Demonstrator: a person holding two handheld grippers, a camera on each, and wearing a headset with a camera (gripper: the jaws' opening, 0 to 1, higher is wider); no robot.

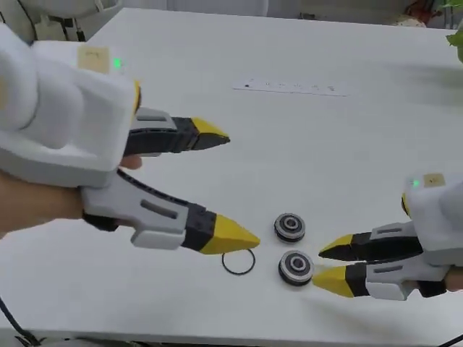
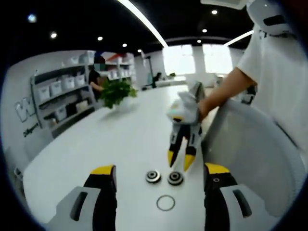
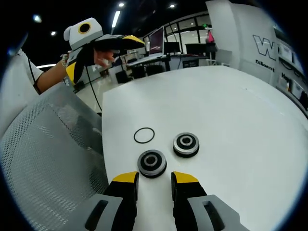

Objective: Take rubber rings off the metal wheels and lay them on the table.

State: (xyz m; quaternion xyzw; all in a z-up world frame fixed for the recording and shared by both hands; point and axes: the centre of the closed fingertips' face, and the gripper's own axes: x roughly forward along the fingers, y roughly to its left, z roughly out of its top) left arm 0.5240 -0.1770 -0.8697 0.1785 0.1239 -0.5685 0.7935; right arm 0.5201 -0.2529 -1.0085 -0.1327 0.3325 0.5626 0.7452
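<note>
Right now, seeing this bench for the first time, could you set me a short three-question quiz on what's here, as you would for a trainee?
1. True or false: a rubber ring already lies loose on the table.
2. How many metal wheels are on the table? A: one. B: two. C: four.
3. Fill in: the gripper whose tips are close beside a wheel is the ____ gripper.

Key: 1 true. 2 B. 3 right: the right gripper points at the nearer wheel, jaws slightly apart.
</note>
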